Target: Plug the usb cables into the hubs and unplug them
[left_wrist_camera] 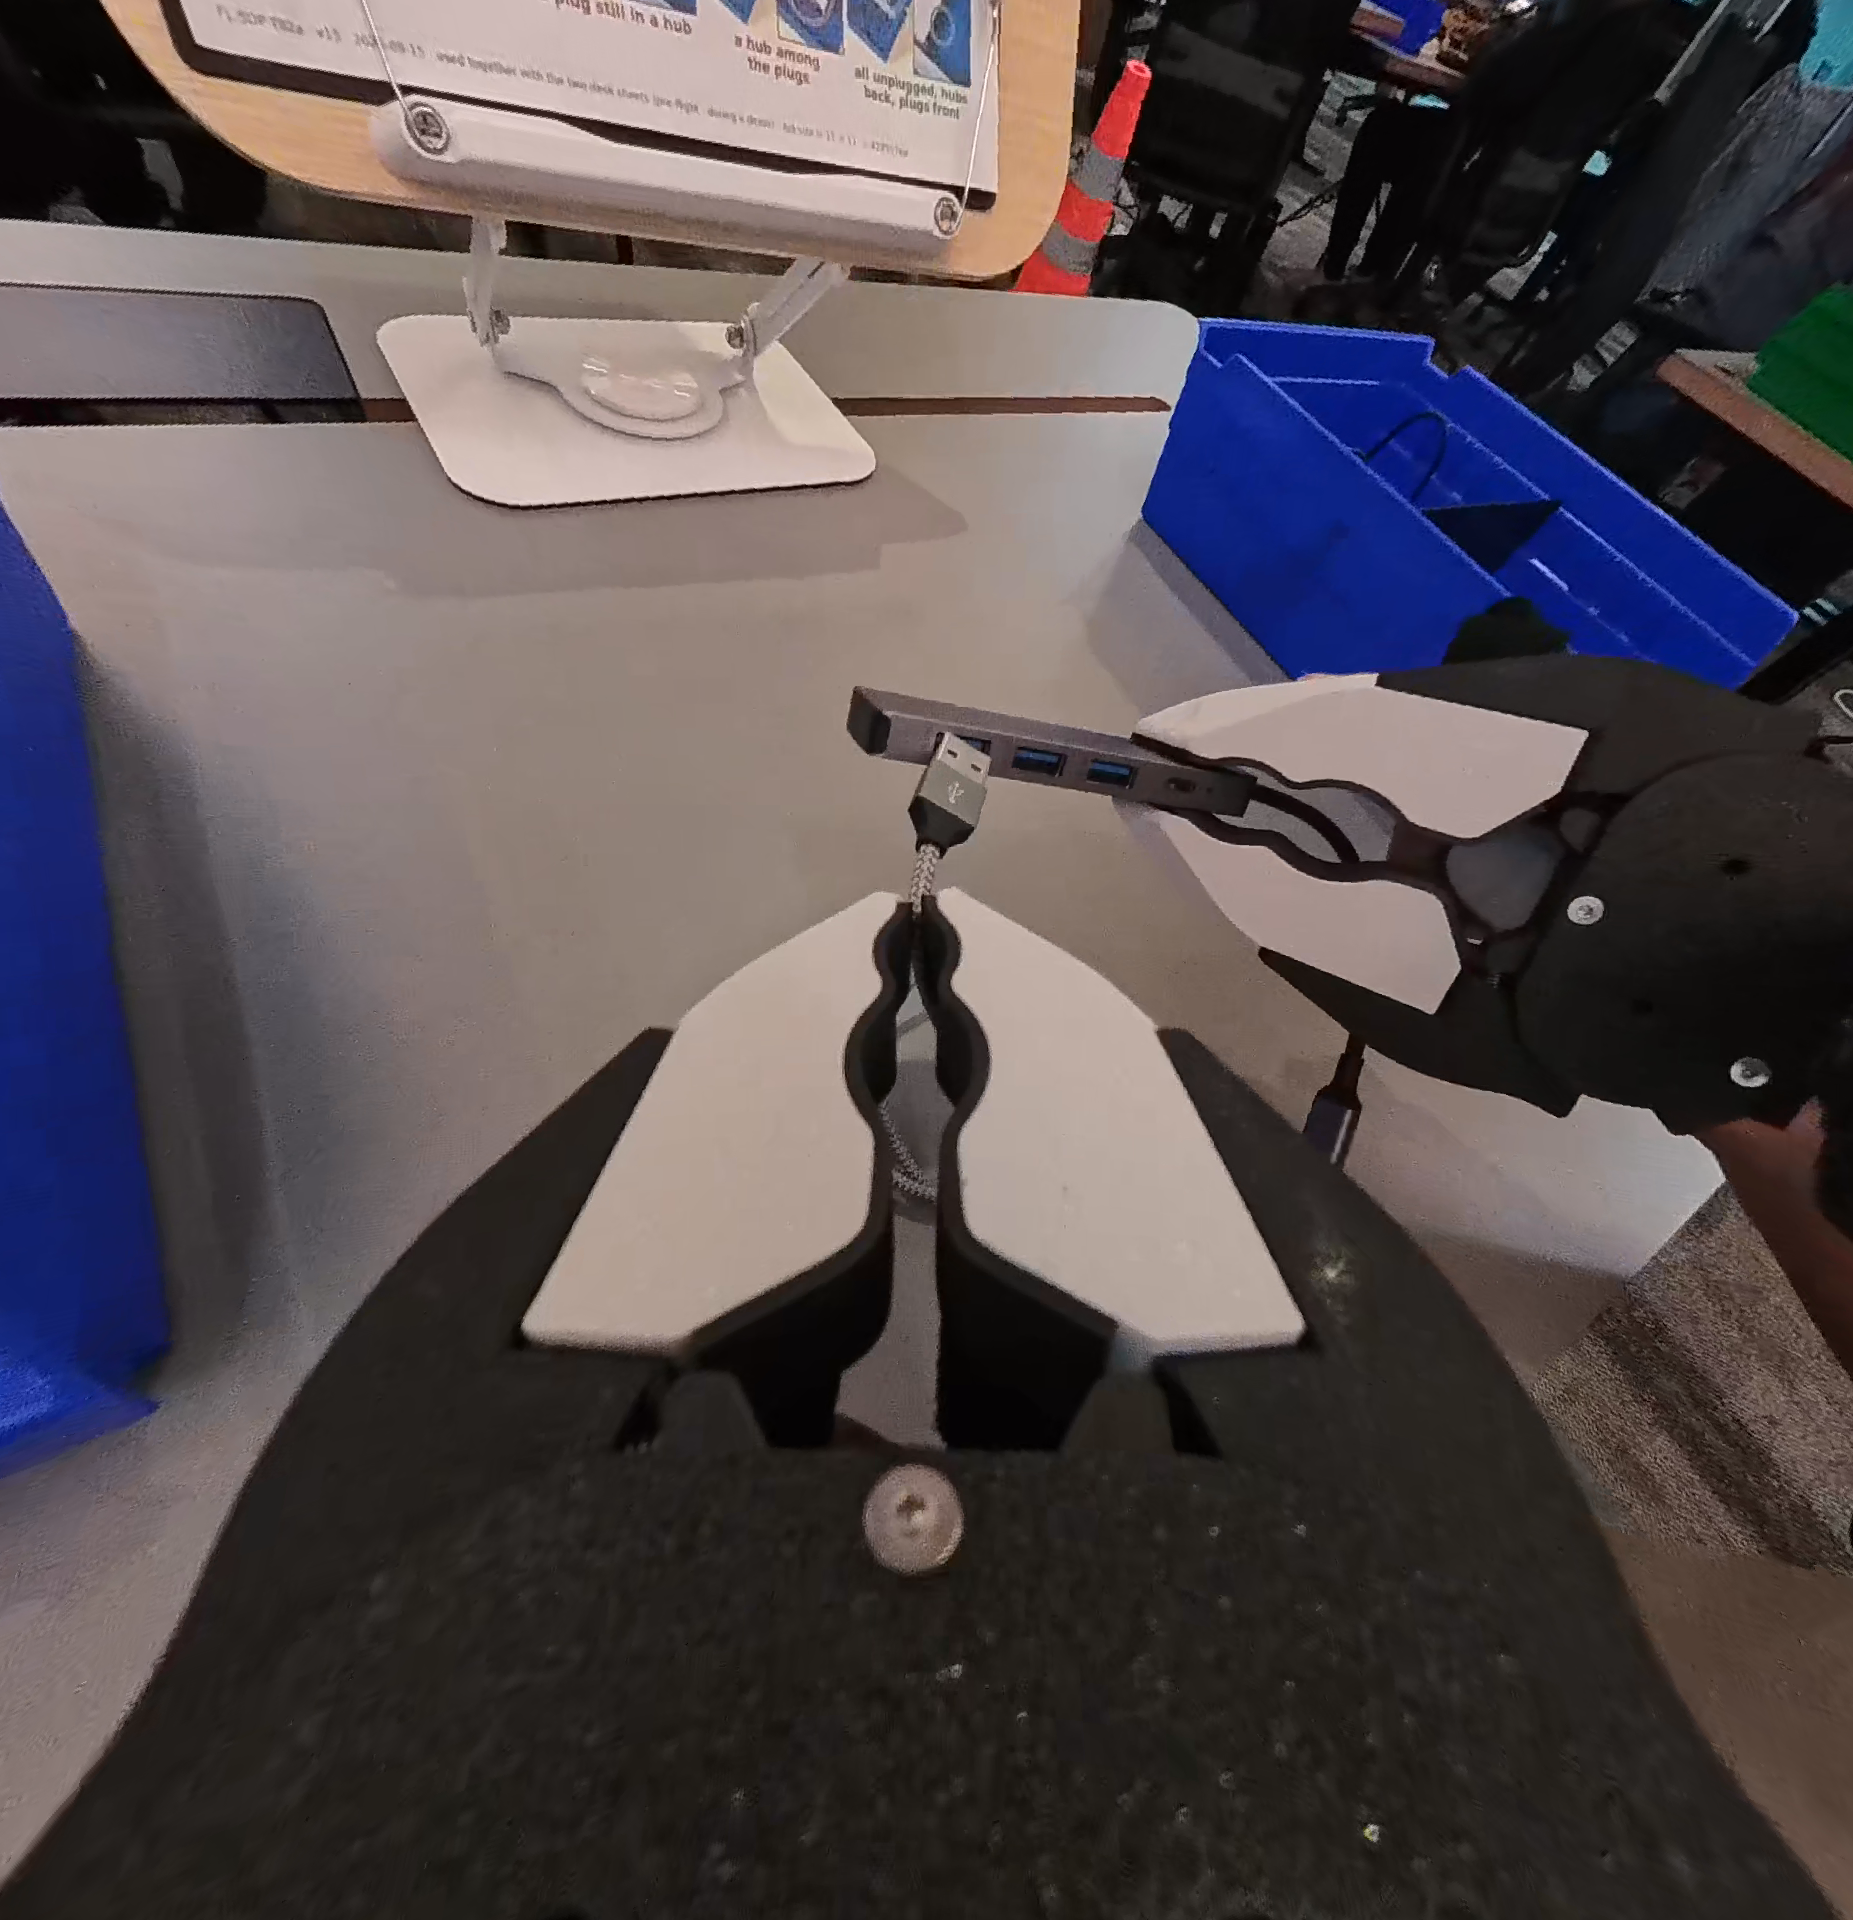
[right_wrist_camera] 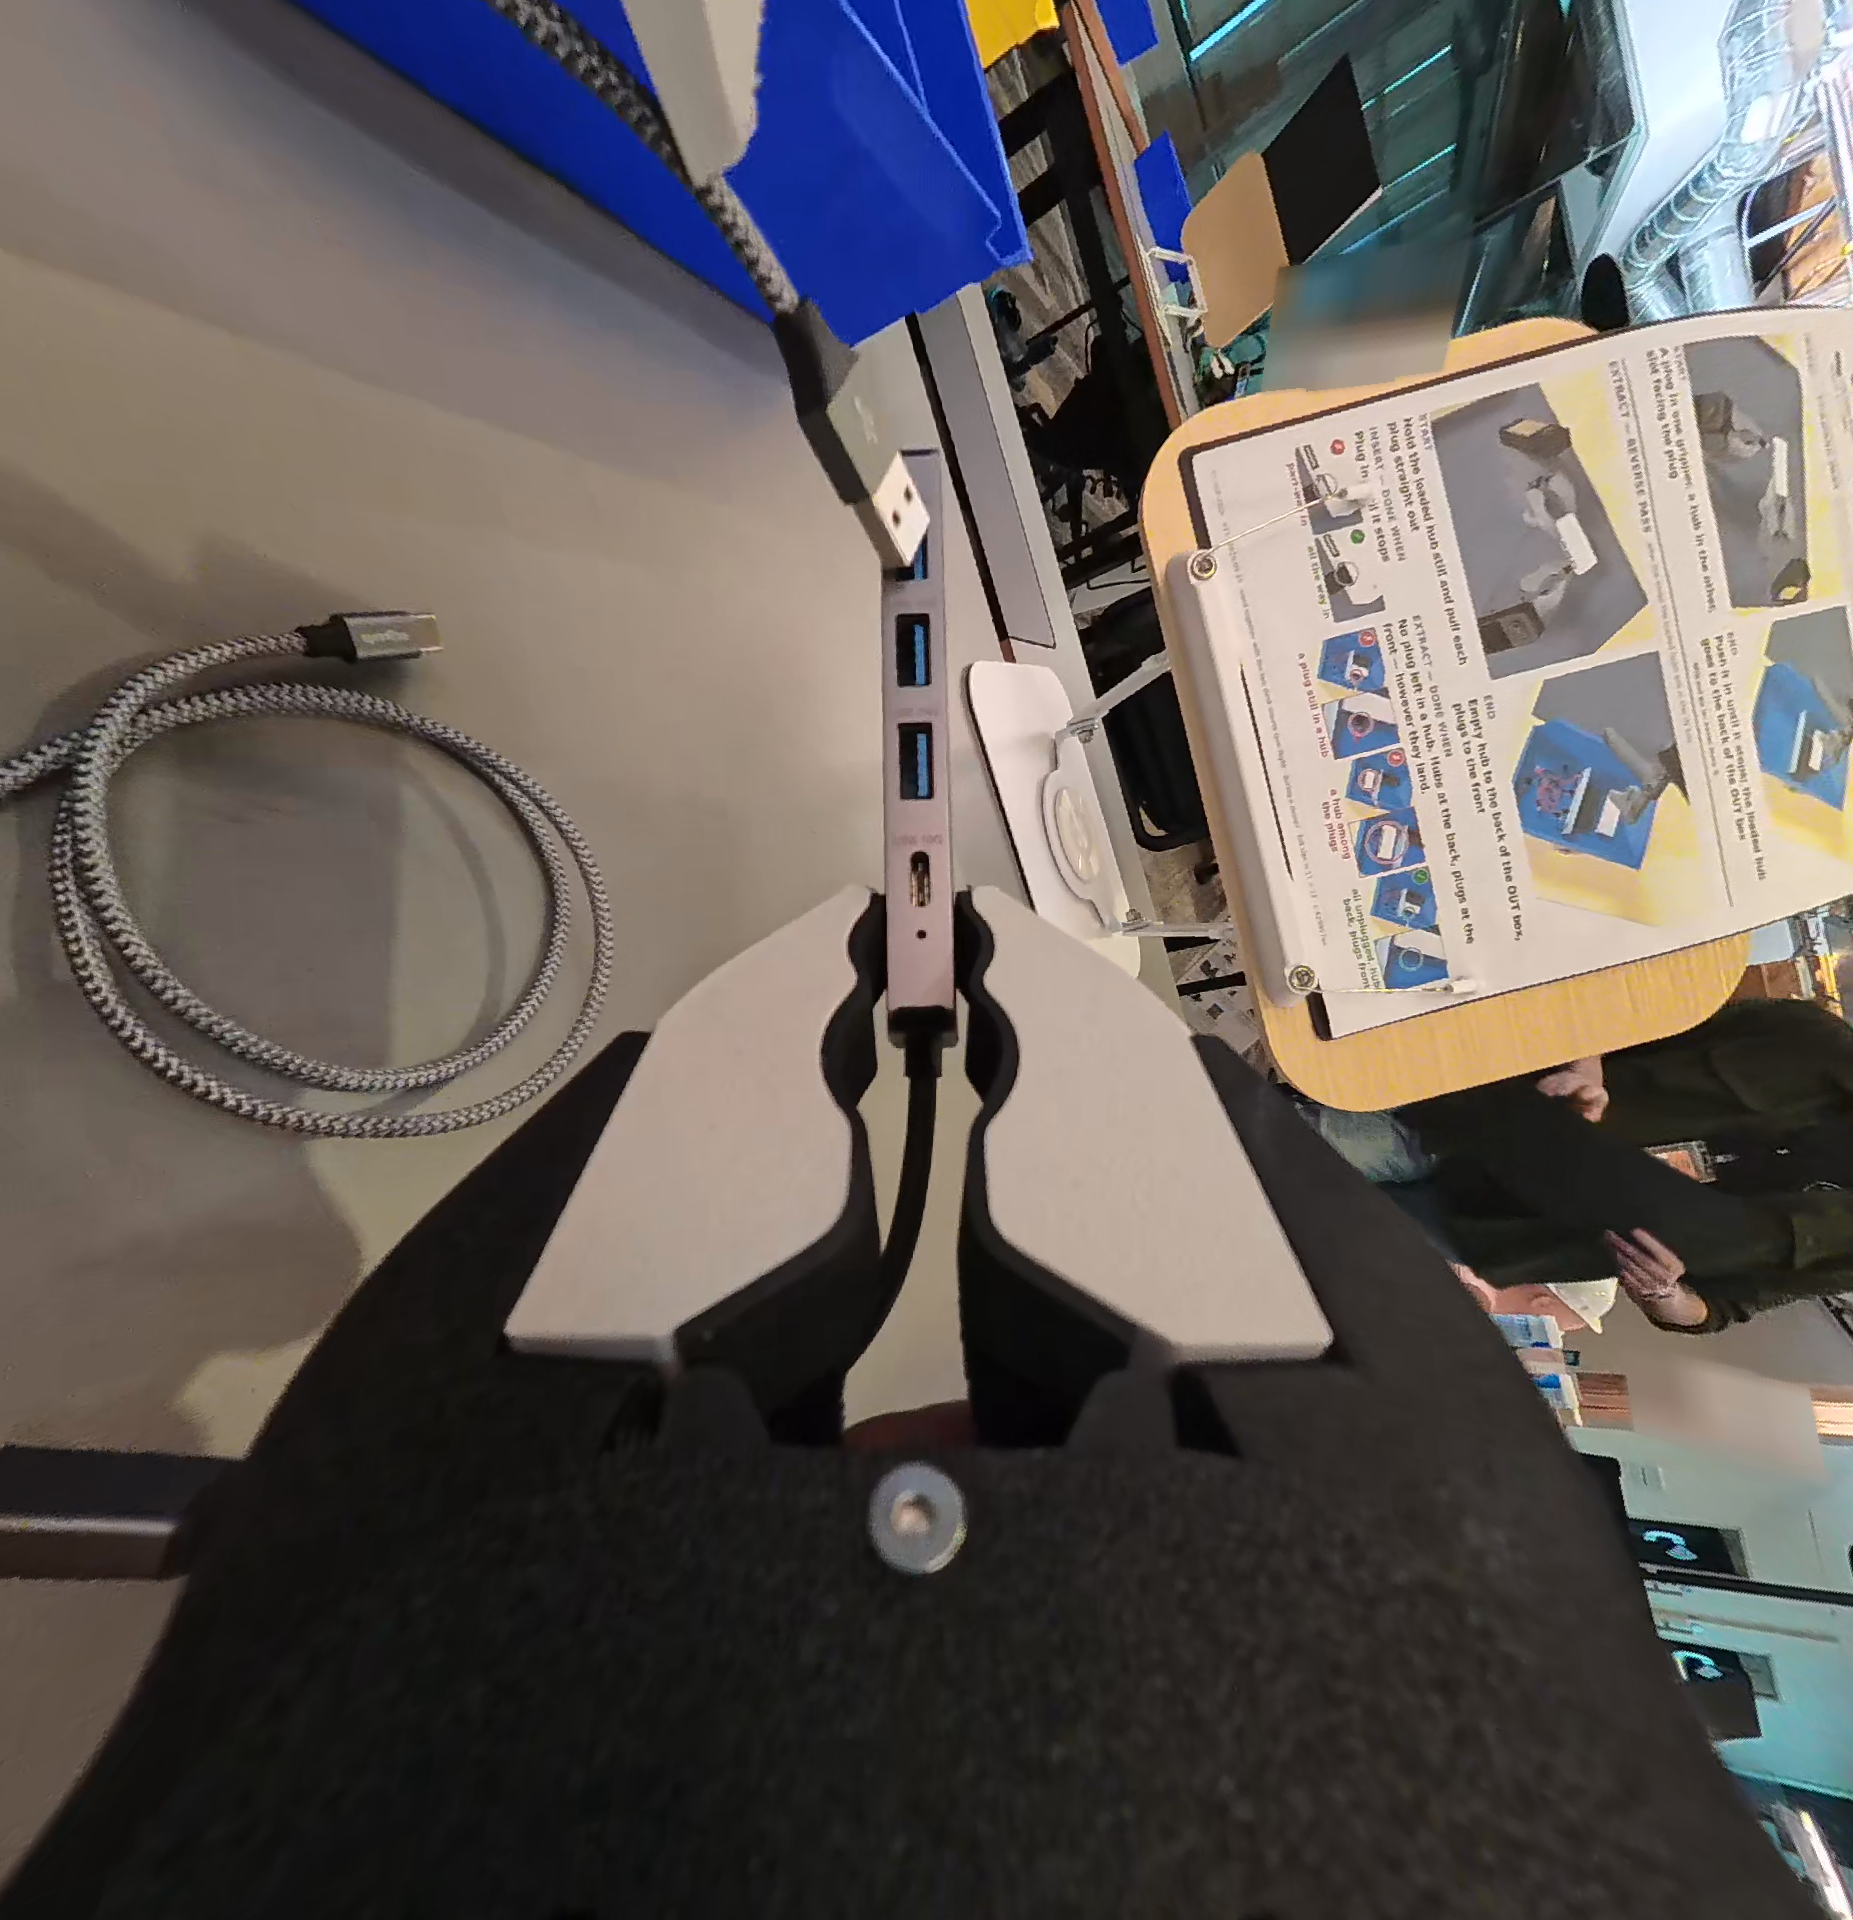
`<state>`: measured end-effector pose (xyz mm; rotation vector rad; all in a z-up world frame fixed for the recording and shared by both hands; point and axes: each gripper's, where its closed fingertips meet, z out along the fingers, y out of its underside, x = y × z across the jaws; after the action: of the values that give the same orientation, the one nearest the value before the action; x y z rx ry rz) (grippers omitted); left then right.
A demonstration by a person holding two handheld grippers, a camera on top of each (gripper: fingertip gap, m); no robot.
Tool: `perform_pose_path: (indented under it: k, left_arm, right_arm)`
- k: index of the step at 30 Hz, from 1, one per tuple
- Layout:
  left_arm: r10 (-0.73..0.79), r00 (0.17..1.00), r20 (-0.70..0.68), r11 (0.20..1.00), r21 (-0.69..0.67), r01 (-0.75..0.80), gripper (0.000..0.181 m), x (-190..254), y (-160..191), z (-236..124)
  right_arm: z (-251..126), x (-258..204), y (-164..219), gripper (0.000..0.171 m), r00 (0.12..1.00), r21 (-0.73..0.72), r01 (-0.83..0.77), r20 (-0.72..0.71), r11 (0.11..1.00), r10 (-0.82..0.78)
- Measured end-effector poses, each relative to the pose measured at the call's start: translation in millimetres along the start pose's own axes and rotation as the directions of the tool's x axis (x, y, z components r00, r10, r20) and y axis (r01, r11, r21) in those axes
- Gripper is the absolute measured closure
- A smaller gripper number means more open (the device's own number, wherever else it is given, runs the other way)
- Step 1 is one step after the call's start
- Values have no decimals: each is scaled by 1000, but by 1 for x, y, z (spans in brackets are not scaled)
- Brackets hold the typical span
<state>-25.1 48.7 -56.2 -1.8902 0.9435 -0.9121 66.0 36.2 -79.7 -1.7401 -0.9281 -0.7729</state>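
Note:
My left gripper (left_wrist_camera: pixel 920 906) is shut on a grey braided USB cable (left_wrist_camera: pixel 926 868) just behind its grey USB-A plug (left_wrist_camera: pixel 951 792). The plug's metal tip sits at the mouth of the end port of a slim grey hub (left_wrist_camera: pixel 1047 750), tilted, not fully in. My right gripper (left_wrist_camera: pixel 1135 774) is shut on the hub's cable end and holds it above the table. In the right wrist view the right gripper (right_wrist_camera: pixel 920 906) clamps the hub (right_wrist_camera: pixel 914 727), with the plug (right_wrist_camera: pixel 868 457) angled at the far blue port. The hub's black lead (right_wrist_camera: pixel 906 1174) runs back between the fingers.
The cable's other end lies coiled on the grey table (right_wrist_camera: pixel 309 914). A blue bin (left_wrist_camera: pixel 1441 520) stands at the right, another blue bin (left_wrist_camera: pixel 39 935) at the left. An instruction sheet on a white stand (left_wrist_camera: pixel 631 416) stands at the back. A person stands behind the sheet in the right wrist view (right_wrist_camera: pixel 1680 1174). Tip to tip, the grippers are about 10 cm apart.

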Motion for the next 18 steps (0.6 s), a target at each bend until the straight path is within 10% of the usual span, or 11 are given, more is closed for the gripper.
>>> perform_pose_path:
  k: [18]
  left_arm:
    - [39,998,39,994,-105,-35,180,-22,41,-4]
  right_arm:
    - [30,-41,84,159,959,-282,85,284,956,-2]
